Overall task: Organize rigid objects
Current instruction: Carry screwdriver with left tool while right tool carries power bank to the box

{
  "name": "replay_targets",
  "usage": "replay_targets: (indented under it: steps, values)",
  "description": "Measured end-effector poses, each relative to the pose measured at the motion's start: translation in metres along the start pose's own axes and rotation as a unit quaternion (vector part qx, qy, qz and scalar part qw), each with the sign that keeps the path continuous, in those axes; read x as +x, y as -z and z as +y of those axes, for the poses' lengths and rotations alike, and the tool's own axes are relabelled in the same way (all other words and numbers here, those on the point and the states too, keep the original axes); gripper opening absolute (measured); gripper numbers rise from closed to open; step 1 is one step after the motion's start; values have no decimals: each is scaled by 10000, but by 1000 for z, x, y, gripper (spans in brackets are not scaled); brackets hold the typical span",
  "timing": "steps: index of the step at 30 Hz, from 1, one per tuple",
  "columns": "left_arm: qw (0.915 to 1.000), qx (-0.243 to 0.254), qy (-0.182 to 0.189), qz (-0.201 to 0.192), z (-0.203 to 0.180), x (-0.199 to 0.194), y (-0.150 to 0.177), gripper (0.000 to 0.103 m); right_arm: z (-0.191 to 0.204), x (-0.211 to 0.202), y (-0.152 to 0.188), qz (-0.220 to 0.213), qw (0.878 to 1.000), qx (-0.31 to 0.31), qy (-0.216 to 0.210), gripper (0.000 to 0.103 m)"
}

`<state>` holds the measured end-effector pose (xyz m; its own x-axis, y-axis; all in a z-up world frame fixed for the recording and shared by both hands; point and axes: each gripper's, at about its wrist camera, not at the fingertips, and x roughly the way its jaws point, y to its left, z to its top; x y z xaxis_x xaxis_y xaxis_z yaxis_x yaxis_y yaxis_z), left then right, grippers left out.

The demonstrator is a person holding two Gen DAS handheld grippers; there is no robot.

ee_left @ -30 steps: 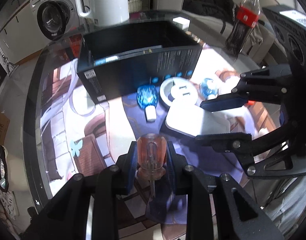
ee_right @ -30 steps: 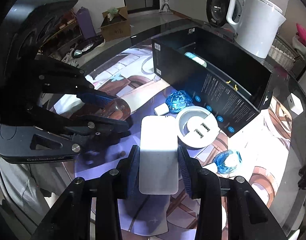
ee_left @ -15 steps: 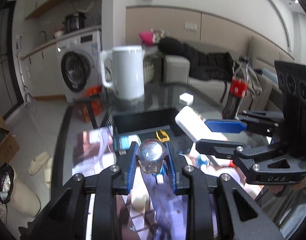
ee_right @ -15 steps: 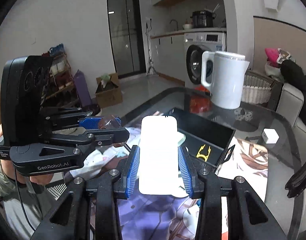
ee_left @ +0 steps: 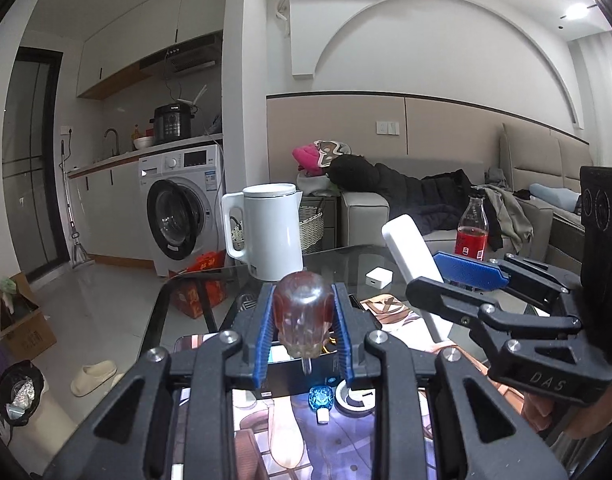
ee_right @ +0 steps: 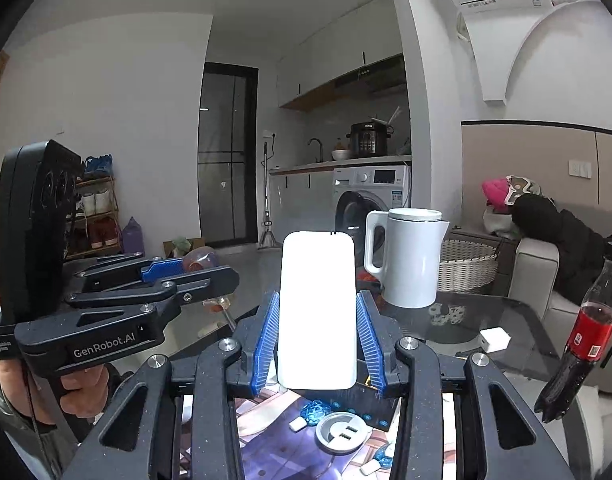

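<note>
Both loads lifted high above the desk (ee_right: pixel 517 320). Left hand-held gripper (ee_left: pixel 304 330) clenched on the screwdriver (ee_left: pixel 302 312), handle forward, shaft pointing back and down. Right hand-held gripper (ee_right: pixel 317 340) clamped on the white power bank (ee_right: pixel 317 308), long axis forward. Black box (ee_left: pixel 290 376) below and just ahead of both, about equally near.

Screwdriver handle (ee_left: pixel 302 316): translucent amber plastic, glossy. Power bank (ee_right: pixel 317 308): smooth white plastic. Table (ee_right: pixel 505 320): glossy glass.
</note>
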<state>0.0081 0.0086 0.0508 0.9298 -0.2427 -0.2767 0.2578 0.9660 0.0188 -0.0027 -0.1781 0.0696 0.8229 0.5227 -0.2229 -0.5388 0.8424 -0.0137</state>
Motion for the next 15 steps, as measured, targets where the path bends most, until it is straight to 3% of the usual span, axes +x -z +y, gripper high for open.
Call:
replay_targets:
  steps: [7,15]
  values:
    - [9999,-104,-2,-25,3,3,-4,25,4,4,0,-5,10000,14,-12,38]
    - [9990,-432,-31,-113,15,41,-20,25,-15,33,-14,-37,9994,242,260,38]
